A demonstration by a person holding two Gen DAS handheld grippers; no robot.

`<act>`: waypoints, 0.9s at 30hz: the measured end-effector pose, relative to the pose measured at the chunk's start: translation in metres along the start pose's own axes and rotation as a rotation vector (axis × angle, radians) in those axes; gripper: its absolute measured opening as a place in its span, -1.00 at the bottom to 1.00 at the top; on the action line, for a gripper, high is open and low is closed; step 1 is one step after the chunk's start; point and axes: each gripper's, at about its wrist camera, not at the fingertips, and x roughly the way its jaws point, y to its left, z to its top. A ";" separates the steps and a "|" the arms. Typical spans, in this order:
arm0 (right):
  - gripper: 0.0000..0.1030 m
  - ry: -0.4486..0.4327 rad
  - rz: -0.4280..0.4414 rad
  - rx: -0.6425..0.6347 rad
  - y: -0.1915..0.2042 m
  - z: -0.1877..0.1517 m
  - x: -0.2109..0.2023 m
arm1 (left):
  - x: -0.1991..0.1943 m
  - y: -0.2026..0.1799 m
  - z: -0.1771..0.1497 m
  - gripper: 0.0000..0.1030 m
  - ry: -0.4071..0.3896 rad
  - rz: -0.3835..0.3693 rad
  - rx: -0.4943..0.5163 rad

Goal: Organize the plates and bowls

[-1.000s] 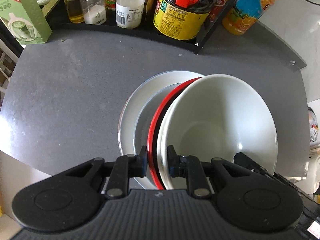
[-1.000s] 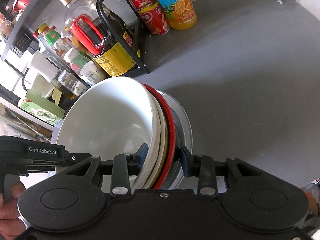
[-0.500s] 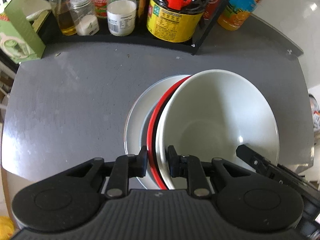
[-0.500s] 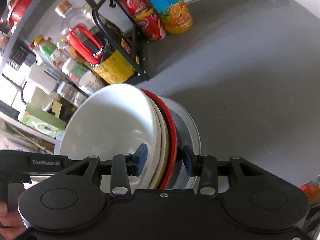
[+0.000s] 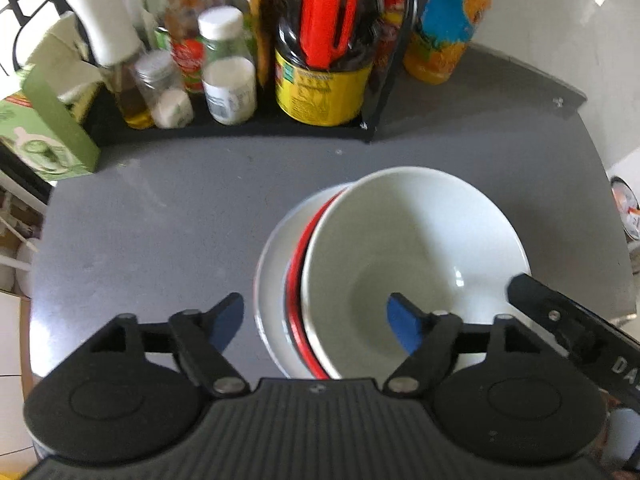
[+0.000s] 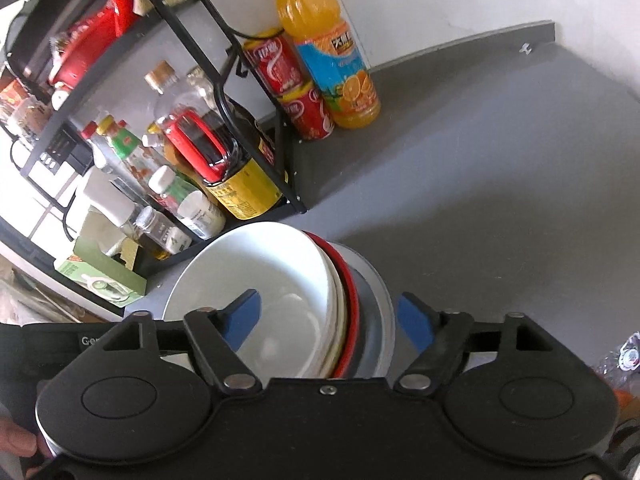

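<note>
**Stack set down, both grippers let go**

The left gripper stands with its jaws spread wide; they have just been opening, and the near rim of the stack sits between them untouched by either blue pad. The right gripper is the same: jaws just opened, released, with the stack's edge in the gap and no pad pressing on it.

The dishes rest on the grey counter, low and right of centre in the left wrist view, low and centre in the right wrist view. On top is a white bowl; under it a cream rim shows in the right wrist view, which I take for a second bowl. Below that comes a red-rimmed dish, then a pale plate at the bottom. That makes four pieces by my count, though the nested rims are hard to separate.

No other plate or bowl lies loose on the counter in either view, so the stacking looks finished, or nearly so; what remains seems only to draw the grippers clear.

Beyond, along the top of both frames, a black rack holds bottles and jars. Beside it stand one orange drink bottle and two red cans.
</note>
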 end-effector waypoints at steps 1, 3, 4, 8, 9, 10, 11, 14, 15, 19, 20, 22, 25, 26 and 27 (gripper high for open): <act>0.77 -0.009 -0.005 -0.004 -0.001 -0.001 -0.007 | -0.003 0.001 -0.002 0.58 -0.007 0.004 -0.003; 0.84 -0.030 -0.007 -0.015 -0.006 -0.005 -0.023 | -0.012 0.001 -0.009 0.60 -0.017 0.010 -0.015; 0.85 -0.030 -0.009 -0.013 -0.009 -0.006 -0.030 | -0.015 0.001 -0.013 0.62 -0.025 0.012 -0.022; 0.89 -0.054 -0.010 -0.018 -0.019 -0.014 -0.058 | -0.035 -0.003 -0.033 0.65 -0.056 0.034 -0.048; 0.90 -0.059 -0.022 -0.028 -0.021 -0.016 -0.064 | -0.039 -0.003 -0.037 0.68 -0.065 0.034 -0.047; 0.91 -0.060 -0.037 -0.035 -0.022 -0.019 -0.069 | -0.044 -0.004 -0.043 0.71 -0.072 0.036 -0.041; 0.97 -0.055 -0.048 -0.040 -0.023 -0.022 -0.074 | -0.047 -0.006 -0.048 0.71 -0.075 0.043 -0.037; 1.00 -0.048 -0.060 -0.043 -0.027 -0.032 -0.086 | -0.059 -0.006 -0.064 0.73 -0.081 0.038 -0.048; 1.00 -0.048 -0.062 -0.047 -0.028 -0.035 -0.090 | -0.064 -0.007 -0.069 0.74 -0.086 0.039 -0.045; 1.00 -0.048 -0.067 -0.042 -0.031 -0.045 -0.107 | -0.077 -0.012 -0.086 0.78 -0.097 0.026 -0.027; 1.00 -0.050 -0.070 -0.041 -0.031 -0.047 -0.111 | -0.080 -0.014 -0.090 0.78 -0.100 0.021 -0.018; 1.00 -0.058 -0.077 -0.042 -0.032 -0.052 -0.121 | -0.084 -0.017 -0.098 0.80 -0.110 0.014 -0.006; 1.00 -0.076 -0.080 -0.060 -0.032 -0.059 -0.135 | -0.089 -0.018 -0.110 0.81 -0.117 0.007 -0.007; 1.00 -0.080 -0.085 -0.065 -0.033 -0.060 -0.140 | -0.091 -0.019 -0.113 0.81 -0.117 0.005 -0.010; 1.00 -0.084 -0.091 -0.069 -0.033 -0.061 -0.144 | -0.093 -0.019 -0.117 0.81 -0.119 0.003 -0.014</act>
